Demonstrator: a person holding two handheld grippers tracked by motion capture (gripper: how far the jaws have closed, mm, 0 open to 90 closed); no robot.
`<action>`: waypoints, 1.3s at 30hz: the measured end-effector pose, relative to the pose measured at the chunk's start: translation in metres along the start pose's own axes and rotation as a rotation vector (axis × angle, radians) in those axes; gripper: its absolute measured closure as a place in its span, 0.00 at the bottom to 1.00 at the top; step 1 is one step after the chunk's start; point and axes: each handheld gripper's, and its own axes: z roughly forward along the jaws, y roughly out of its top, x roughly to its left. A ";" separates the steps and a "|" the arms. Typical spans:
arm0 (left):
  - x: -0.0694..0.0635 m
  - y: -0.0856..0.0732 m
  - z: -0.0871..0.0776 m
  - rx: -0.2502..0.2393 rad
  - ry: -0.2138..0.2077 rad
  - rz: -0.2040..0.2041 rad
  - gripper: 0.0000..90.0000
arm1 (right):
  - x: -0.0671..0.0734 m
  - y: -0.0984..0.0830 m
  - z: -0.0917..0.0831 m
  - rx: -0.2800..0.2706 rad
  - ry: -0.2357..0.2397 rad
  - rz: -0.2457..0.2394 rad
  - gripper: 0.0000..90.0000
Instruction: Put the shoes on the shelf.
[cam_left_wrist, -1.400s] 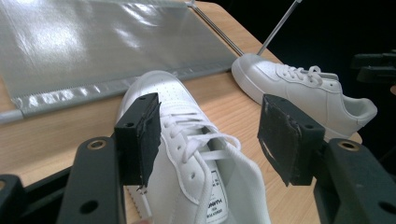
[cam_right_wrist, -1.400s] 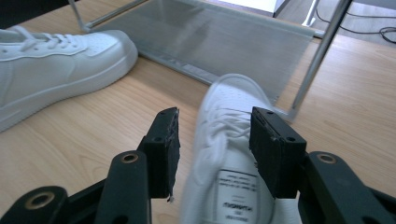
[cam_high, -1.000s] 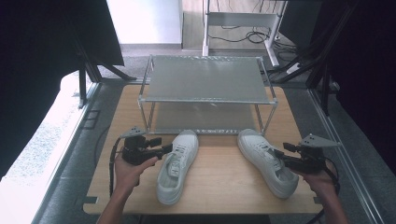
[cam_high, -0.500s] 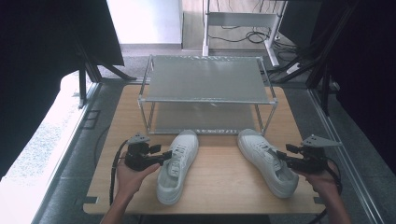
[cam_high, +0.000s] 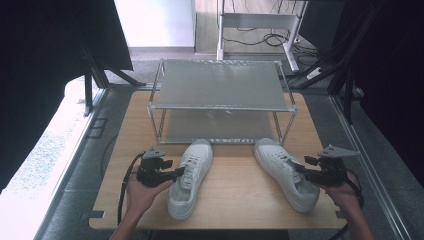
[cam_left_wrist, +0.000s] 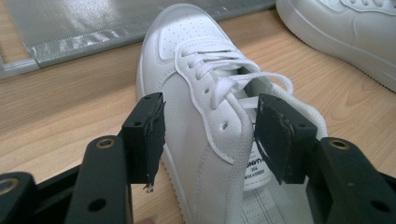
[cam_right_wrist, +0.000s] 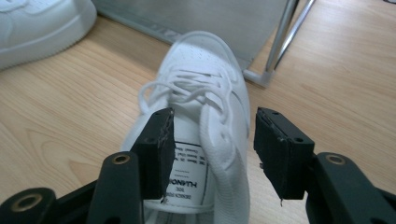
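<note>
Two white lace-up sneakers stand on the wooden table (cam_high: 235, 200), toes toward the rack. My left gripper (cam_high: 177, 173) (cam_left_wrist: 210, 135) is low at the left sneaker (cam_high: 192, 172) (cam_left_wrist: 196, 107). Its jaws straddle the shoe's collar wall, one pad outside and one over the opening; they have just been closing, and gaps still show at both pads. My right gripper (cam_high: 301, 171) (cam_right_wrist: 215, 144) straddles the side wall of the right sneaker (cam_high: 282, 170) (cam_right_wrist: 205, 93) the same way, open, one pad over the insole label.
A metal two-shelf rack (cam_high: 220, 85) stands at the back of the table, just beyond the shoes' toes; its post (cam_right_wrist: 280, 42) is close to the right shoe. Cables trail from both grippers. The table's front edge is near both hands.
My left gripper has sunk toward the table and slid in over the left sneaker's side. The right gripper and both shoes have stayed put.
</note>
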 end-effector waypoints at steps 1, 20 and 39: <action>-0.001 0.000 0.003 0.007 0.004 0.002 0.48 | -0.001 -0.001 0.003 0.010 -0.010 -0.004 0.54; -0.010 0.001 0.038 0.099 0.130 0.032 0.62 | -0.008 -0.002 0.044 0.148 -0.078 -0.038 0.58; -0.001 -0.005 0.042 0.023 0.153 -0.058 0.89 | -0.016 -0.003 0.068 0.255 -0.118 -0.025 0.95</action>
